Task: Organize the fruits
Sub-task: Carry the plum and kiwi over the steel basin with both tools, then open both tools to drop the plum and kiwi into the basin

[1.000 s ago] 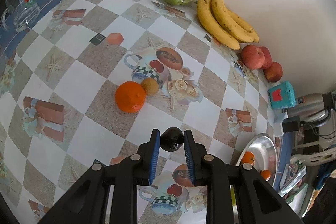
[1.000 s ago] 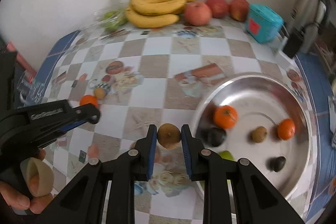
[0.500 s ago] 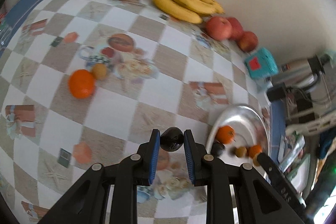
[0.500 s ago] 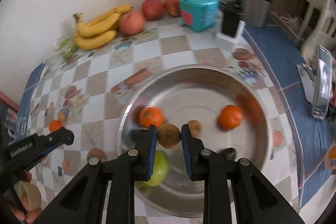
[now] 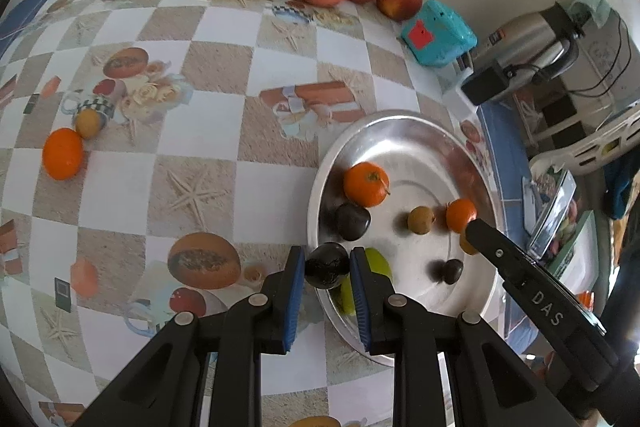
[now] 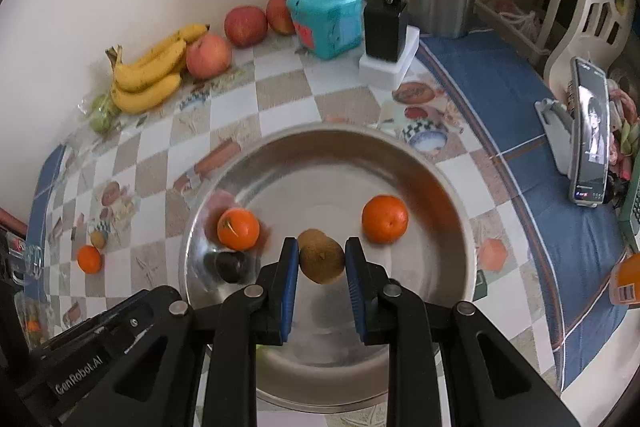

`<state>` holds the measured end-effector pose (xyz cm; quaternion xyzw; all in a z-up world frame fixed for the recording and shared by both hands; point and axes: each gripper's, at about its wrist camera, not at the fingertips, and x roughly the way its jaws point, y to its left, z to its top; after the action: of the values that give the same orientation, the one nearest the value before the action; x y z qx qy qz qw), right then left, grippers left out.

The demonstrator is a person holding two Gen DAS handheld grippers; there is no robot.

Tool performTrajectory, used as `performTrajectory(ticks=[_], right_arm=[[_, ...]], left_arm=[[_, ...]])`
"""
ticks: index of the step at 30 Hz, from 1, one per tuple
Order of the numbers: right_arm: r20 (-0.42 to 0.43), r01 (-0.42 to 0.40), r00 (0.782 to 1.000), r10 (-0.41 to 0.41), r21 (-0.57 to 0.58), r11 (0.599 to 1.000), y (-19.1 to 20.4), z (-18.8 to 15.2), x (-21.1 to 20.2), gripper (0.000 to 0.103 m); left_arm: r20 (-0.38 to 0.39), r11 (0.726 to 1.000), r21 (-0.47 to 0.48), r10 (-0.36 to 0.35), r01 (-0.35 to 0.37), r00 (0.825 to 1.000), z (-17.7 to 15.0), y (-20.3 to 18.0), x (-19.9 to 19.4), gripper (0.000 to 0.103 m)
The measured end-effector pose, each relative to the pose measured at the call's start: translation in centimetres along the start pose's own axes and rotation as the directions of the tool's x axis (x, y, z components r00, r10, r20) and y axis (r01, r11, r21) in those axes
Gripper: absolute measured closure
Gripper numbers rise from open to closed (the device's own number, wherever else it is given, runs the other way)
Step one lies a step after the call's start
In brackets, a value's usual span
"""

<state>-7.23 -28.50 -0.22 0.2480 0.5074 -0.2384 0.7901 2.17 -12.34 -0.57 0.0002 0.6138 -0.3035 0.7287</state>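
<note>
The left gripper (image 5: 327, 269) pinches a dark fruit (image 5: 326, 264) at bottom centre of its view, right over the near rim of the bowl (image 5: 316, 187). The right gripper (image 6: 322, 263) pinches a kiwi (image 6: 321, 261) above the middle of the bowl.

Risks, as I judge them: the dark fruit hangs over the rim, not clearly inside, so letting go here could bounce it off the metal edge and send it rolling across the tablecloth (image 5: 200, 131). The kiwi, dropped from a height, may strike the oranges (image 6: 238, 229) already in the bowl and knock them about (round fruit on smooth steel rolls readily). The two grippers are close together at the lower right of the left view, so they could clash.

An orange (image 5: 63, 153) and a small fruit (image 5: 87, 123) wait at centre left of the left view.
</note>
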Motion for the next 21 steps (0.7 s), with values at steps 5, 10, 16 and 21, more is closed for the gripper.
performTrajectory(ticks=[5, 10, 16, 21], right_arm=[[-0.038, 0.006, 0.999, -0.006, -0.014, 1.000, 0.1, -0.3, 1.1, 0.078], [-0.066, 0.003, 0.998, -0.005, -0.025, 1.000, 0.3, -0.5, 1.9, 0.078], [-0.103, 0.017, 0.994, -0.020, -0.029, 0.999, 0.4, -0.8, 2.8, 0.078], [-0.112, 0.028, 0.993, -0.031, -0.030, 0.999, 0.5, -0.8, 2.9, 0.078]], left_arm=[[-0.013, 1.000, 0.012, 0.011, -0.011, 1.000, -0.2, -0.2, 0.5, 0.078], [-0.019, 0.999, 0.044, 0.025, -0.024, 0.999, -0.3, -0.8, 0.8, 0.078], [-0.026, 0.998, 0.058, 0.023, -0.022, 0.999, -0.4, -1.2, 1.0, 0.078], [-0.035, 0.998, 0.065, 0.016, -0.014, 0.999, -0.5, -1.5, 1.2, 0.077]])
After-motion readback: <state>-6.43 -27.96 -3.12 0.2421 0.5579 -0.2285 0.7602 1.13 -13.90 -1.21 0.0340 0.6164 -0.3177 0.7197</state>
